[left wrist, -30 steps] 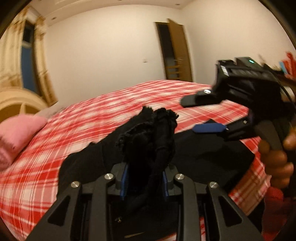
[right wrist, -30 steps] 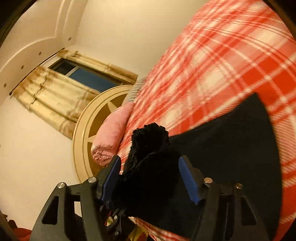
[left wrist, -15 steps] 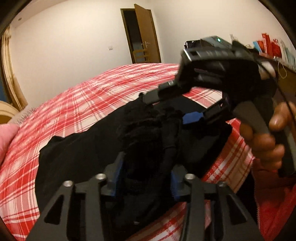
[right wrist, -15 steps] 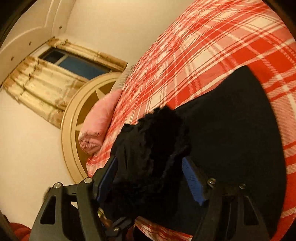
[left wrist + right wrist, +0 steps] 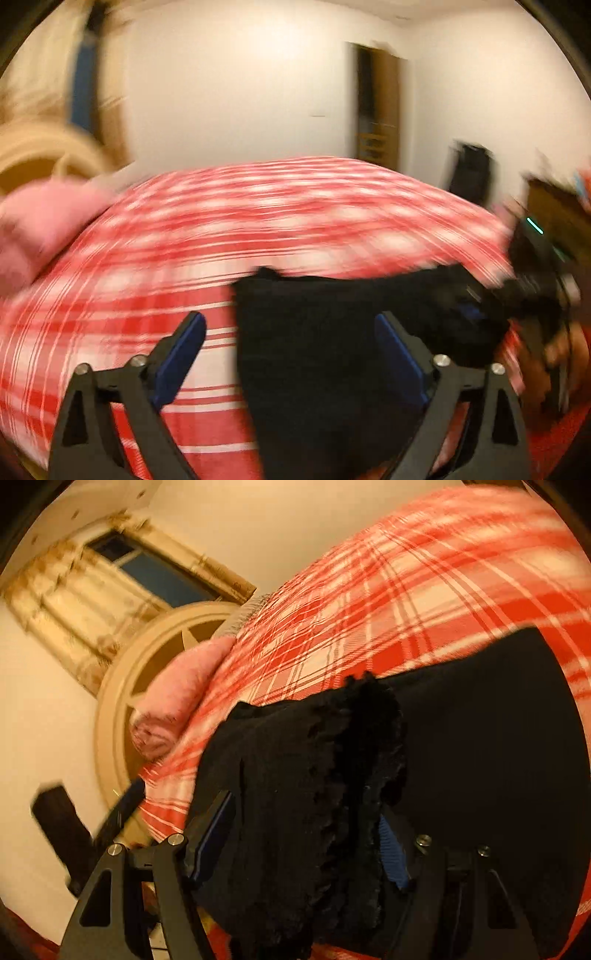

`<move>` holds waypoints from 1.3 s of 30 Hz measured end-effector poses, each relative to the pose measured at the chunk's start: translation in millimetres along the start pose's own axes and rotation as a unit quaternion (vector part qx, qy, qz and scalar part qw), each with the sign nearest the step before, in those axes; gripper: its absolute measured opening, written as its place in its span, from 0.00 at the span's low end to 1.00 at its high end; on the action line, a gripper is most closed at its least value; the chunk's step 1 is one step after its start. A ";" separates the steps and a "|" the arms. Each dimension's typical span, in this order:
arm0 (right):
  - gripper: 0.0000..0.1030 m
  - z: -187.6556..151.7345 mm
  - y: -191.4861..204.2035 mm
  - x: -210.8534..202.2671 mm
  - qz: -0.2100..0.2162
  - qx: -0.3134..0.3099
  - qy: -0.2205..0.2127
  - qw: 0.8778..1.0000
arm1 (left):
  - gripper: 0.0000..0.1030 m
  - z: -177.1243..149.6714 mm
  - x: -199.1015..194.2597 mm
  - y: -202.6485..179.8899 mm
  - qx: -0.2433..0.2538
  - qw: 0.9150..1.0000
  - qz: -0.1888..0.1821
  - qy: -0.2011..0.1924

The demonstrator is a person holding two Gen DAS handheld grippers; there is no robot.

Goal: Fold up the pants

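Black pants (image 5: 314,354) lie folded on the red plaid bed (image 5: 295,206). My left gripper (image 5: 288,325) hangs over their left edge with its jaws opening wide; the cloth lies below them and neither blue pad presses on it. In the right wrist view my right gripper (image 5: 303,823) is shut on a thick bunch of the pants (image 5: 295,768), whose frayed hem stands up between the pads. In the left wrist view that gripper (image 5: 480,314) shows blurred at the far right, with the person's hand (image 5: 561,350) on it.
A pink pillow (image 5: 40,221) lies at the bed's head, against a round cream headboard (image 5: 118,709). A curtained window (image 5: 147,572) is above it. An open brown door (image 5: 376,103) stands in the far wall. Plaid bedspread stretches beyond the pants.
My left gripper let go of the bunched hem, spread wide and swung to the left. The right gripper kept its bunch of cloth and rolled a little.
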State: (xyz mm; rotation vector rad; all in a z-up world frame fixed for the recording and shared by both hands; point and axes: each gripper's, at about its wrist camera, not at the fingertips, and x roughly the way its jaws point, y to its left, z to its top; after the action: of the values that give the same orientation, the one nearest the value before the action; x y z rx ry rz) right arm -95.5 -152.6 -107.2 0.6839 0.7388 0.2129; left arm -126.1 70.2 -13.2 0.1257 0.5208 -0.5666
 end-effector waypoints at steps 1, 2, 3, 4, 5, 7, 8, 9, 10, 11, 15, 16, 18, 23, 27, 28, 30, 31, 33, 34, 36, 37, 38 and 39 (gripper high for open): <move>0.70 -1.9 5.9 2.4 -0.016 -0.023 0.001 1.000 | 0.93 0.1 5.5 7.8 -0.016 1.000 0.014 0.006; 0.70 -4.1 11.1 4.3 -0.033 -0.046 0.003 0.998 | 0.93 -0.8 12.9 16.6 -0.036 0.999 0.035 0.016; 0.69 -8.2 20.1 7.7 -0.060 -0.081 0.003 0.995 | 0.93 -2.8 20.3 22.9 -0.053 0.997 0.050 0.028; 0.58 -10.8 25.0 10.1 -0.075 -0.101 0.003 0.992 | 0.93 -5.2 24.2 27.0 -0.062 0.996 0.056 0.037; 0.52 -13.5 29.4 12.5 -0.092 -0.119 0.004 0.989 | 0.93 -7.9 32.9 29.3 -0.075 0.994 0.068 0.049; 0.41 -17.7 35.0 15.5 -0.122 -0.156 0.003 0.980 | 0.93 -11.7 39.8 32.5 -0.091 0.991 0.072 0.062; 0.34 -18.8 35.2 14.2 -0.124 -0.164 0.003 0.979 | 0.93 -13.7 44.5 32.2 -0.101 0.990 0.072 0.069; 0.32 -18.3 37.5 13.1 -0.126 -0.174 0.001 0.977 | 0.93 -14.8 48.3 31.2 -0.108 0.989 0.071 0.074; 0.28 -17.7 40.1 10.7 -0.129 -0.186 -0.002 0.974 | 0.93 -17.4 45.7 30.5 -0.114 0.988 0.070 0.076; 0.25 -17.9 41.8 6.8 -0.129 -0.195 -0.005 0.972 | 0.93 -18.9 47.5 29.7 -0.121 0.987 0.074 0.080; 0.20 -13.8 62.8 -11.7 -0.124 -0.239 -0.031 0.962 | 0.93 -17.7 47.7 38.5 -0.138 0.984 0.075 0.087; 0.20 -13.6 66.5 -19.4 -0.121 -0.249 -0.038 0.960 | 0.93 -16.7 47.7 39.6 -0.140 0.983 0.075 0.087; 0.19 -11.4 75.7 -36.2 -0.121 -0.268 -0.056 0.954 | 0.93 -14.0 46.8 38.0 -0.138 0.984 0.077 0.085; 0.19 -2.7 69.1 -72.4 -0.151 -0.272 -0.083 0.947 | 0.93 -4.9 44.8 28.8 -0.126 0.987 0.075 0.074; 0.19 -0.2 27.9 -84.5 -0.186 -0.220 -0.068 0.955 | 0.93 1.7 48.5 19.1 -0.118 0.988 0.065 0.071; 0.19 -0.9 14.8 -84.3 -0.186 -0.200 -0.059 0.960 | 0.93 2.7 49.3 16.4 -0.116 0.989 0.063 0.071; 0.19 -6.4 -4.9 -79.2 -0.197 -0.180 -0.046 0.963 | 0.93 4.6 52.6 7.5 -0.111 0.990 0.052 0.072; 0.19 -9.2 -10.7 -76.1 -0.204 -0.177 -0.040 0.962 | 0.93 4.9 54.2 3.4 -0.109 0.990 0.049 0.074; 0.21 -11.3 -22.3 -70.2 -0.209 -0.166 -0.032 0.963 | 0.93 4.1 59.3 -9.0 -0.100 0.991 0.036 0.082; 0.22 -10.7 -25.6 -69.9 -0.205 -0.157 -0.032 0.966 | 0.93 2.8 62.2 -16.9 -0.089 0.992 0.036 0.085; 0.23 -6.9 -30.0 -70.6 -0.200 -0.145 -0.024 0.969 | 0.93 -0.6 67.4 -28.3 -0.072 0.992 0.046 0.092; 0.26 -6.6 -29.3 -71.8 -0.202 -0.149 -0.019 0.968 | 0.93 -3.4 71.5 -32.6 -0.063 0.992 0.054 0.098; 0.29 -8.3 -28.7 -71.0 -0.204 -0.153 -0.015 0.967 | 0.93 -8.7 78.6 -36.9 -0.056 0.990 0.065 0.110; 0.32 -8.6 -29.5 -72.3 -0.202 -0.155 -0.008 0.967 | 0.93 -12.7 83.7 -39.6 -0.053 0.989 0.068 0.120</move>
State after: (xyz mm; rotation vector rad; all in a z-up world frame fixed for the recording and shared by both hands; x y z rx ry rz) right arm -155.7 -200.4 -91.1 0.2290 0.7925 -0.0516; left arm -93.0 0.0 -65.3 0.1275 0.7687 -0.3904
